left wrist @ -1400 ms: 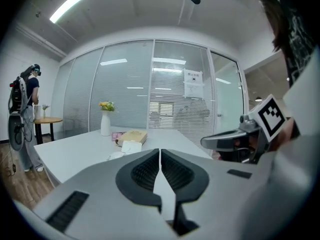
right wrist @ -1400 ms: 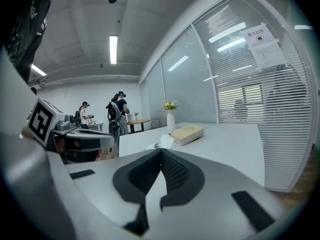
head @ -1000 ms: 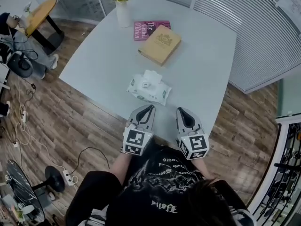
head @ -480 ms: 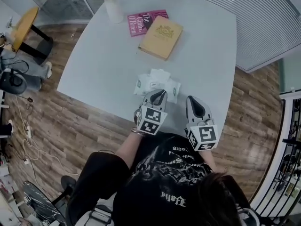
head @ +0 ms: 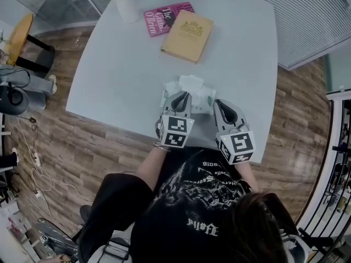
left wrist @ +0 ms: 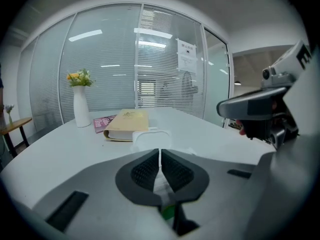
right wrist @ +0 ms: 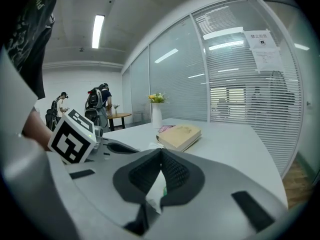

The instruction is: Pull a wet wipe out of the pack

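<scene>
Left hand-held gripper (head: 181, 97): jaws pressed together with nothing between them; tips low over the near edge of the wet wipe pack.
Right hand-held gripper (head: 220, 104): jaws also together, empty. It sits just beside the left one, on its right, tips by the pack's near right corner.
Wet wipe pack (head: 198, 93): lies flat on the worktop, directly ahead of both sets of tips and partly under them. Its white flip lid (left wrist: 150, 135) stands raised on the side away from the grippers.
Contact: cannot tell whether either tip touches the pack.
Tan book (head: 187, 35): well beyond the pack, straight ahead of the grippers. It lies against a magenta book (head: 162, 18) on its left.
Vase (head: 125, 5): white, holding yellow flowers, farther ahead and to the left of the left hand-held gripper.
Worktop (head: 115, 75): pale and smooth — carries everything listed.
</scene>
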The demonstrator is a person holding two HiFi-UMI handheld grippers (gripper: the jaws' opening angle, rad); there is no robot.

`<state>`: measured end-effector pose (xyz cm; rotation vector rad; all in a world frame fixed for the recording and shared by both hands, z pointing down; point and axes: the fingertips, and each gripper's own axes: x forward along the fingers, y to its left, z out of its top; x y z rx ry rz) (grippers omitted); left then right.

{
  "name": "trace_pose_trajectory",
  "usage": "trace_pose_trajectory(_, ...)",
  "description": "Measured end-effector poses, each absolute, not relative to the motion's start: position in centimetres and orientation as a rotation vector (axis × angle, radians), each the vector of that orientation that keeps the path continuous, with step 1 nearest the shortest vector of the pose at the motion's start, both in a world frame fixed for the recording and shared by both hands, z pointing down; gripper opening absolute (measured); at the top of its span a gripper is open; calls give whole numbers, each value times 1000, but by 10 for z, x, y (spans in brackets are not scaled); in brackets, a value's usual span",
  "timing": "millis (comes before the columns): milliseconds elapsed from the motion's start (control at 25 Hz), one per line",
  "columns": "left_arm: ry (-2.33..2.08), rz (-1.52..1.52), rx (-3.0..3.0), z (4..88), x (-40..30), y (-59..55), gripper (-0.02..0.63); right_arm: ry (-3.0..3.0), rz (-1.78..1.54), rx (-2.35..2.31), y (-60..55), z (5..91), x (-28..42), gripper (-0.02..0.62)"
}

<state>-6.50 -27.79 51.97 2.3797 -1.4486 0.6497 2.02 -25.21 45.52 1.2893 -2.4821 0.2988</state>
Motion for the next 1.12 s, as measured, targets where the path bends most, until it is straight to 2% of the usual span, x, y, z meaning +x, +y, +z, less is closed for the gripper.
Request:
trace_pose_trajectory(560, -1378, 714, 2363, 540, -100, -284, 14, -2434, 265, 952, -280, 480, -38, -2)
trace_pose_trajectory(760, -1311, 693, 2380, 543, -101, -283, 14, -2343, 215, 724, -281, 501, -61, 35)
trace_pose_trajectory(1120, -1288, 570, 2353, 541, -105, -281, 14, -2156, 187, 449, -268, 548, -79, 55)
